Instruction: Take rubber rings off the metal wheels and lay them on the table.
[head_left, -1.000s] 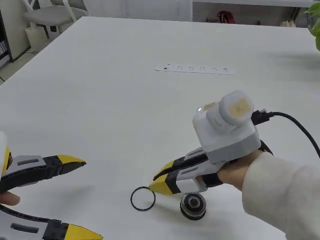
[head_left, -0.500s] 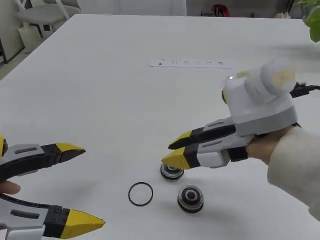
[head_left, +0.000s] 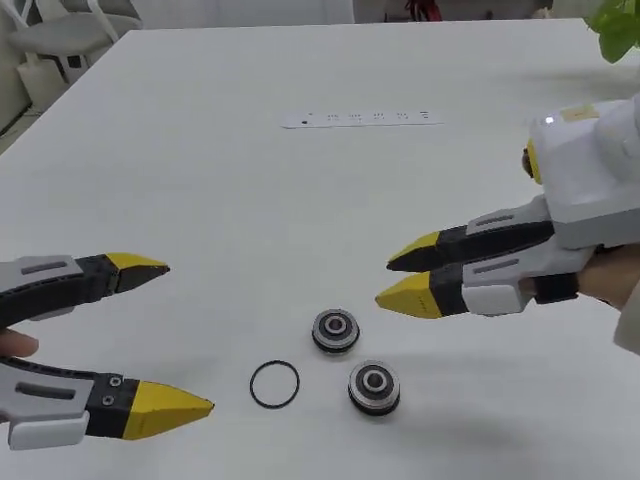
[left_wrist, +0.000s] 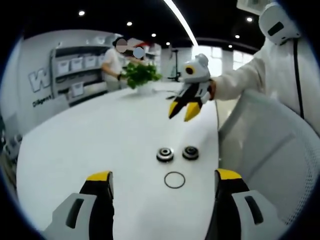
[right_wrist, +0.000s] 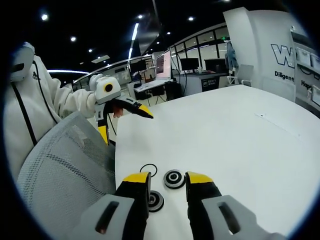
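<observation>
- We have the left gripper (head_left: 165, 335) at the near left, jaws spread wide, nothing between them.
- Right gripper (head_left: 390, 282) is up off the table (head_left: 200, 180) on the right, jaws a narrow gap apart, gripping nothing.
- One rubber ring (head_left: 274, 384) lies flat on the table, loose, between the two grippers and near us.
- Two metal wheels sit just right of the ring: the far wheel (head_left: 335, 330) and the near wheel (head_left: 374, 387), close together but apart.
- We can't tell whether either wheel has a ring on it.
- Left gripper view: ring (left_wrist: 174, 180) sits ahead between the jaws, both wheels beyond it.
- Right gripper view: one wheel (right_wrist: 174, 178) shows in the jaw gap, below the tips.
- A power strip (head_left: 360, 119) lies farther back, mid-table.
</observation>
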